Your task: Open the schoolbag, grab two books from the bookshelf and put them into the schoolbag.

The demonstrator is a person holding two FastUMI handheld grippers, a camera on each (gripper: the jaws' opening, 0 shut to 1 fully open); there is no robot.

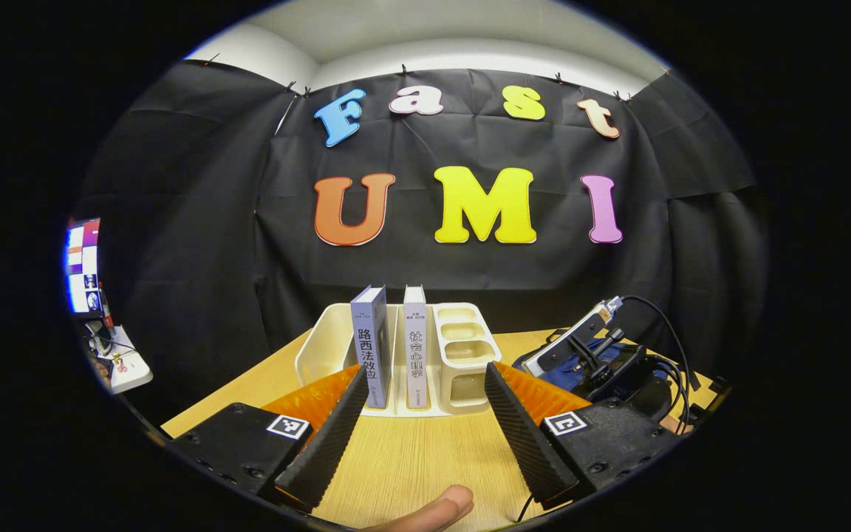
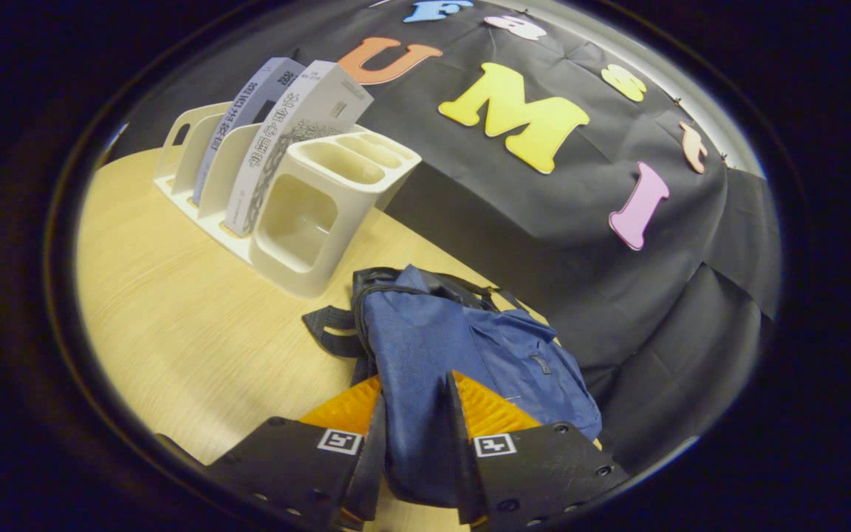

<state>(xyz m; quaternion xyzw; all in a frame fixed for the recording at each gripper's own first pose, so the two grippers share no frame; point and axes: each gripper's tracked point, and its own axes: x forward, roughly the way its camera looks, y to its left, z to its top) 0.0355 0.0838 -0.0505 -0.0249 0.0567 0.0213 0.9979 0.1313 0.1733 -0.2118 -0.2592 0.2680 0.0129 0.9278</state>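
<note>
Right gripper (image 2: 412,443) fingers are pinching the soft, floppy schoolbag (image 2: 462,347) at lower centre; left gripper (image 1: 425,421) fingers are gaping wide, facing stiff books (image 1: 371,347)—take by spines.

The left tool (image 1: 421,421) and right tool (image 2: 412,452) share one build: black ribbed fingers (image 1: 326,440) backed by orange wedges, black screw-studded bodies each bearing a square black-and-white marker, and black cables trailing from the right tool's far end.
</note>
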